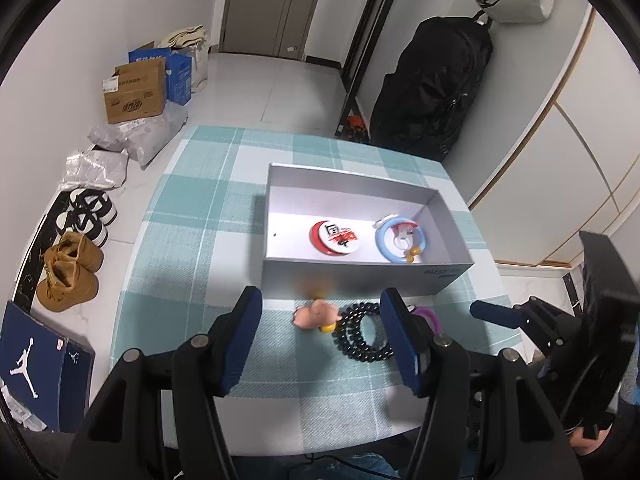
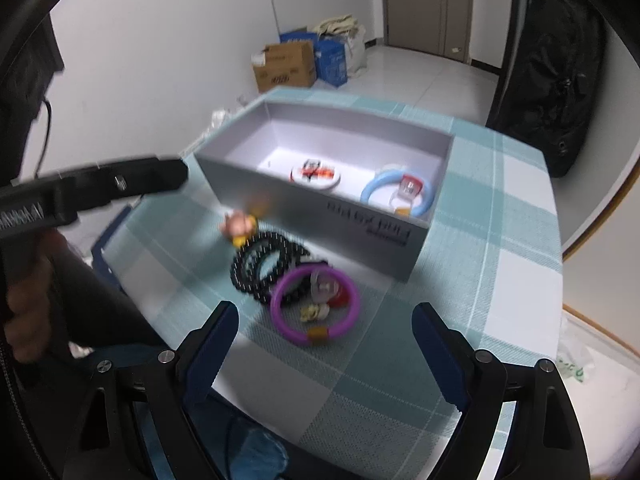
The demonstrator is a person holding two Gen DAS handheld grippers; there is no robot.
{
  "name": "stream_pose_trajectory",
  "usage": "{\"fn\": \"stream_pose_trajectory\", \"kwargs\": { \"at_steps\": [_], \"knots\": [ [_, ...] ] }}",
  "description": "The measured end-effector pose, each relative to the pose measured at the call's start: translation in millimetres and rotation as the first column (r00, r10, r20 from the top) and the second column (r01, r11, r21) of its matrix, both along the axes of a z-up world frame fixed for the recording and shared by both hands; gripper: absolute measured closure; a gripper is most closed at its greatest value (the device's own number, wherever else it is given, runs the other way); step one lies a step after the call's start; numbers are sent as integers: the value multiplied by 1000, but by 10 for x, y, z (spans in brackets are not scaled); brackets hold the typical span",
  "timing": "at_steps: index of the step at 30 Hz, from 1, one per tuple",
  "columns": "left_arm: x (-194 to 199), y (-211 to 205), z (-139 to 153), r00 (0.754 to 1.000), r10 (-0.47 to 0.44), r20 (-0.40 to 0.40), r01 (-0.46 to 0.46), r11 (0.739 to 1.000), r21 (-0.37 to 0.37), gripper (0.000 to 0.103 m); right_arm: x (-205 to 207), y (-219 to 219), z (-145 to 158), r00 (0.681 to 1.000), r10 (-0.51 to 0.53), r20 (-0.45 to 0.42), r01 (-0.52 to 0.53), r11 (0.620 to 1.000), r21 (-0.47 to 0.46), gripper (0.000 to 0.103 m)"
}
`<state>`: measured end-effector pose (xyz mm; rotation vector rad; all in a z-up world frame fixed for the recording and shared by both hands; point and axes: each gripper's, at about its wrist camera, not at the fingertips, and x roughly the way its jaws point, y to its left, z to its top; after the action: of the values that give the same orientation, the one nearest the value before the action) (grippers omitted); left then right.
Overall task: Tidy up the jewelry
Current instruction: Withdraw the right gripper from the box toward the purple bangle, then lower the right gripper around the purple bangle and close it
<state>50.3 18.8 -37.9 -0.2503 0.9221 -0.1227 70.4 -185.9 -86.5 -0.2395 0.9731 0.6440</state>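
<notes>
Both claws hang released and empty above the counter (image 1: 192, 240). Left claw (image 1: 320, 344) stands half spread over the pink charm (image 1: 314, 314) and the black bead bracelet (image 1: 360, 334), touching neither. Right claw (image 2: 324, 344) gapes wide, with nothing between its blue pads, just short of the purple ring (image 2: 316, 306), which overlaps the beads. Inside the grey box (image 1: 360, 276) lie a round red-and-white badge (image 1: 335, 238) and a blue ring (image 1: 402, 242). From the left wrist the purple ring is mostly hidden behind a finger; the right wrist view is blurred.
</notes>
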Motion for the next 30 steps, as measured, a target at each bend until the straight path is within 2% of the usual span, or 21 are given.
{"fn": "stream_pose_trajectory", "kwargs": {
  "at_steps": [4,13,16,19,25,30],
  "knots": [
    [-19,86,-12,1000,22,-8,-22,999,-28,47,13,34,-114,1000,0,-3,0,999,-48,15],
    [-35,207,-28,998,55,-23,-56,997,-61,46,-2,169,-154,999,16,35,-12,995,-97,17],
    [-44,234,-29,998,57,-22,-58,996,-60,46,-28,223,-179,999,28,45,-23,992,-125,26],
    [-39,259,-41,998,65,-27,-67,996,-61,46,-38,241,-218,998,39,47,-31,988,-150,49],
    [-18,361,-79,994,91,-53,-97,990,-105,46,-27,163,-168,999,35,30,-32,992,-120,55],
    [-11,411,-115,992,102,-77,-111,985,-132,46,26,67,-106,1000,8,20,-6,997,-76,57]
  ]
}}
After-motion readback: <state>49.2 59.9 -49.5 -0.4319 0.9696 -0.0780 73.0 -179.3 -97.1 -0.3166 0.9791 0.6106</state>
